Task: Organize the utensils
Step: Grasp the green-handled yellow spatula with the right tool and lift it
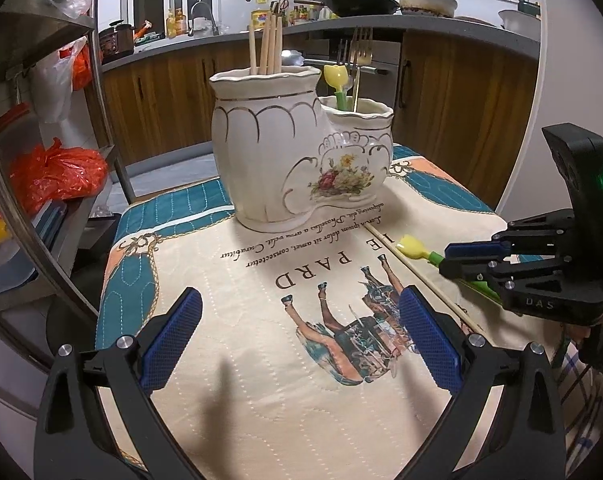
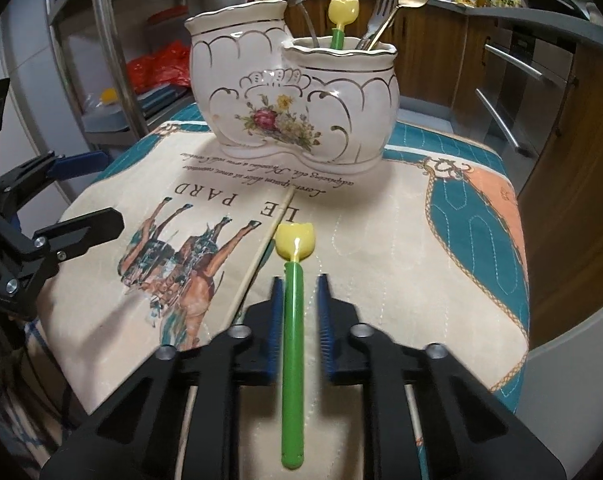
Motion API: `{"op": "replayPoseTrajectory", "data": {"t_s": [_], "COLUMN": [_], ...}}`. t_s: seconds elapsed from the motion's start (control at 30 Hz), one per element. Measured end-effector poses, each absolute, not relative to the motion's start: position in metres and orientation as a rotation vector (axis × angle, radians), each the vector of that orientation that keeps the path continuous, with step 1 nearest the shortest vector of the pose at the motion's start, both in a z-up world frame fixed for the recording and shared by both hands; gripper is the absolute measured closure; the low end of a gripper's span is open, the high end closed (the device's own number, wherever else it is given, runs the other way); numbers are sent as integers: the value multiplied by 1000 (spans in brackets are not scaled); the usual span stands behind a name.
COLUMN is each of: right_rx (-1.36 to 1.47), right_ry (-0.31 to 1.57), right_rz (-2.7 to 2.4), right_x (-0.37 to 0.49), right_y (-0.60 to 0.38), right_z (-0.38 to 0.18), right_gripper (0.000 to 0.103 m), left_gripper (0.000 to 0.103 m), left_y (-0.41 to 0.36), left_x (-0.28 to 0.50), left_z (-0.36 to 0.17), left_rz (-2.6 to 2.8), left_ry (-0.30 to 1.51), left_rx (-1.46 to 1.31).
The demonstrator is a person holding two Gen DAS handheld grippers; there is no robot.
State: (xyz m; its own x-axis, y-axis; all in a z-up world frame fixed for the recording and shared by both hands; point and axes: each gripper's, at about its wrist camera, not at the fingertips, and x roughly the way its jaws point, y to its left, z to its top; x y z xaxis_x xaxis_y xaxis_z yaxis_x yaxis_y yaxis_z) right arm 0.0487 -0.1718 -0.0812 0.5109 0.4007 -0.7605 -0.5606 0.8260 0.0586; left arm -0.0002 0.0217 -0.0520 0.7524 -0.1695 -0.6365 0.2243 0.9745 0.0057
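one ceramic holder (image 2: 293,92) stands on one printed cloth (image 2: 381,232). there are two tulip spoons (image 2: 294,280), two forks (image 2: 397,4) and several chopsticks (image 1: 267,42).

green-stemmed yellow spoon (image 2: 292,320); (floral) white holder (image 2: 289,92)

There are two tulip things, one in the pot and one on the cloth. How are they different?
The tulip utensil in the holder stands upright in the shorter compartment of the ceramic utensil holder, beside the forks; the tulip utensil on the cloth lies flat. The standing one shows only a short bit of stem, the lying one its whole stem. Nothing grips the first; the right gripper fingers straddle the second, not yet closed on it. Both have yellow heads and green stems.
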Motion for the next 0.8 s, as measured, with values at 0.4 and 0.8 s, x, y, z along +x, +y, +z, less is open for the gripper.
{"op": "replayPoseTrajectory", "data": {"t_s": [0.4,0.8], "right_rx": [-125,-66], "right_ry": [774,719], "right_rz": [539,507], "right_x": [48,45], "right_y": [-211,-244], "right_z": [-64,-55], "right_gripper": [93,93], "left_gripper": [6,14], "left_y": [-17,-63], "left_x": [5,19], "left_z": [-50,-71], "left_rz": [-252,-224], "left_ry": [726,848], "left_rx": [105,126]}}
